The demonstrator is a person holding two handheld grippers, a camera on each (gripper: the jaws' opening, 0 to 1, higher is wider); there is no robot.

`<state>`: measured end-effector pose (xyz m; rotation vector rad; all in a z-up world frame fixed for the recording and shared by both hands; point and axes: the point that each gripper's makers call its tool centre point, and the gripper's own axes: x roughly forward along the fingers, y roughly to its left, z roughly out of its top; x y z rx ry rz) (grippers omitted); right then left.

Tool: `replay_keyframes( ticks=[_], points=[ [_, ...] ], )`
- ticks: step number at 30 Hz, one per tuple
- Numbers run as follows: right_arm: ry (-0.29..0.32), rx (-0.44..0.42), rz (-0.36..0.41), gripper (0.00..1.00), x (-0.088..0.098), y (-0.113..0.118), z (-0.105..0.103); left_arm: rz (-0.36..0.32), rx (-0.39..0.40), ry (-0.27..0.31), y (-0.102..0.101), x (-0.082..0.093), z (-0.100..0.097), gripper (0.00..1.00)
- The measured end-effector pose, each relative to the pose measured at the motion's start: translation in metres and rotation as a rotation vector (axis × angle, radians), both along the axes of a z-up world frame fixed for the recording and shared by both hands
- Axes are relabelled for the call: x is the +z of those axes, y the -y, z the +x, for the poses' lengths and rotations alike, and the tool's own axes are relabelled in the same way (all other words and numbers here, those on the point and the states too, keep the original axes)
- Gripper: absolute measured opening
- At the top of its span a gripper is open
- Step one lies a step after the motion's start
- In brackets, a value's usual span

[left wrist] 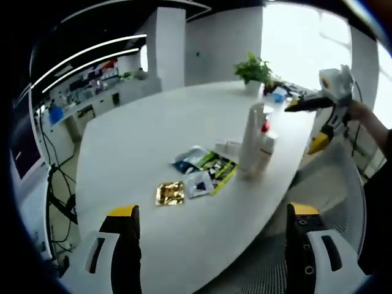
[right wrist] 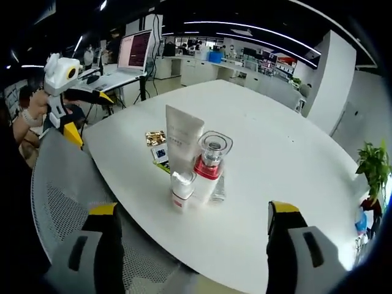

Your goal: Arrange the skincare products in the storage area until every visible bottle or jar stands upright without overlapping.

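Hovering between steps, both tongs wide and empty | left tongs (left wrist: 211,245), right tongs (right wrist: 193,251) | white tube (right wrist: 184,138), red-collared bottle (right wrist: 208,168), small jar (right wrist: 182,187) upright, clustered ahead of right tongs on bench (right wrist: 275,153) | flat sachets (left wrist: 199,174) ahead of left tongs | next probably: spread cluster, avoid tipping tube.

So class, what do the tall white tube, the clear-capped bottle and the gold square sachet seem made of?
Tall white tube: matte plastic, probably; dull, even surface. Clear-capped bottle: glass or clear plastic; see-through cap. Gold square sachet: foil; bright reflections.
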<state>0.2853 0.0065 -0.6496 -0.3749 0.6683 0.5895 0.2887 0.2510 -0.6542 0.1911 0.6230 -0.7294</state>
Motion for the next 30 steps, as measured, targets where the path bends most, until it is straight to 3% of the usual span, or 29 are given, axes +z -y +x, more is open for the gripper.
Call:
replay_keyframes(
  ticks=[10, 13, 19, 24, 30],
  points=[
    [-0.018, -0.021, -0.039, 0.96, -0.012, 0.030, 0.022, 0.000, -0.007, -0.030, 0.008, -0.005, 0.010, 0.97],
    [-0.001, -0.029, -0.095, 0.93, -0.012, 0.041, 0.025, 0.010, -0.007, -0.041, 0.011, -0.005, 0.011, 0.97],
    [-0.051, -0.038, -0.073, 0.86, -0.026, 0.051, 0.033, 0.014, -0.012, -0.057, 0.014, -0.008, 0.011, 0.97],
    [-0.066, -0.020, -0.058, 0.75, -0.033, 0.053, 0.044, 0.013, 0.016, -0.066, 0.012, -0.011, 0.015, 0.97],
    [-0.117, 0.004, -0.023, 0.58, -0.050, 0.059, 0.073, 0.017, 0.030, -0.087, 0.011, -0.014, 0.023, 0.97]
  ],
)
